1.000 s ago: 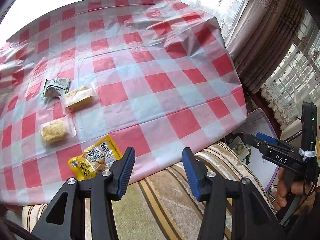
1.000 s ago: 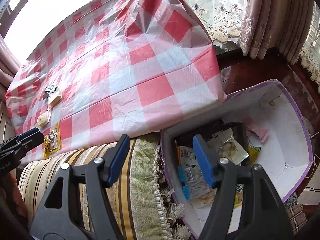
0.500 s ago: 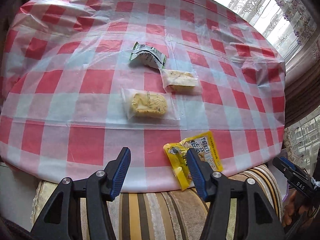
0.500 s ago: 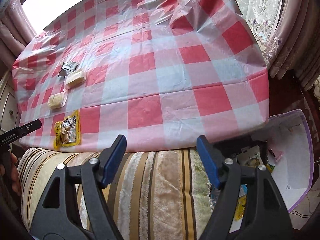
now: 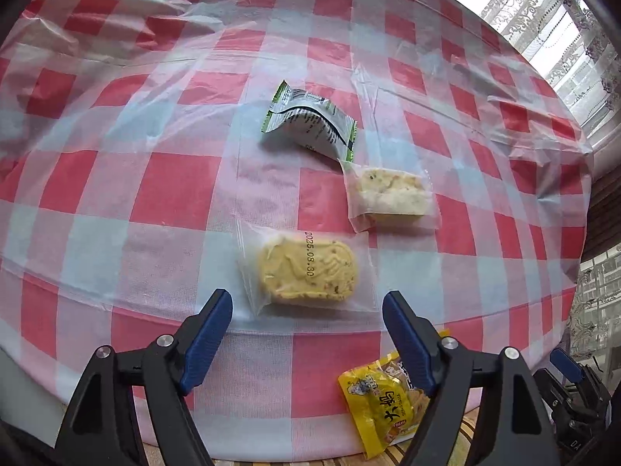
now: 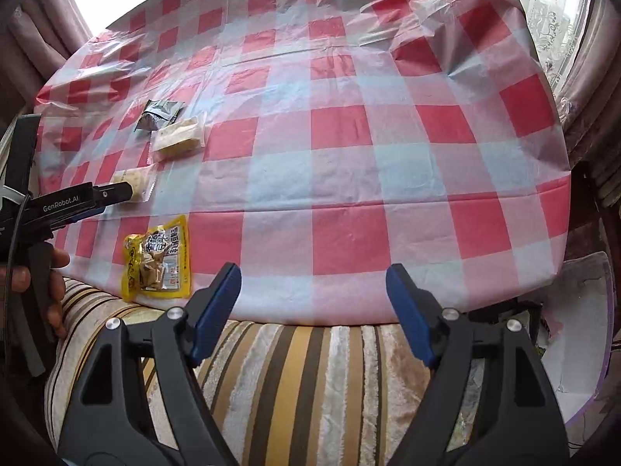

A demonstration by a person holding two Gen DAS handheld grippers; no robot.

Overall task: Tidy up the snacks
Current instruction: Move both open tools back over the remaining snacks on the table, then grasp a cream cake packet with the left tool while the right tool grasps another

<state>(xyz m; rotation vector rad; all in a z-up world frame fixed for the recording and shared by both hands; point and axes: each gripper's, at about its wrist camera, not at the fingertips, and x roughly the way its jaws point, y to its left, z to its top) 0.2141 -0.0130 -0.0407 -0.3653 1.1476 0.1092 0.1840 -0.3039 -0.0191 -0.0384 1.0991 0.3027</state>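
Moved: left gripper [image 5: 306, 334] has swung from the yellow printed snack pouch [image 5: 382, 400] to the clear-wrapped pale oval cake [image 5: 308, 270] on the red-checked plastic tablecloth [image 5: 174, 186]; jaws opening, empty. Right gripper [image 6: 312, 310]: opening, empty, over the striped cushion [image 6: 302, 380]. Step: approach. Next: descend, straddle the cake, close.

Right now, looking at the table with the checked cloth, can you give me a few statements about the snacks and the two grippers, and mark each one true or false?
1. Four snack packets lie on the checked tablecloth. True.
2. The left gripper is closed on the yellow packet. False: its jaws are opening with nothing between them.
3. The green-edged packet lies farther from the table's near edge than the yellow packet. True.
4. The right gripper holds a snack. False: its jaws are opening and hold nothing.
5. The clear-wrapped cake has a date printed on its wrapper. True.
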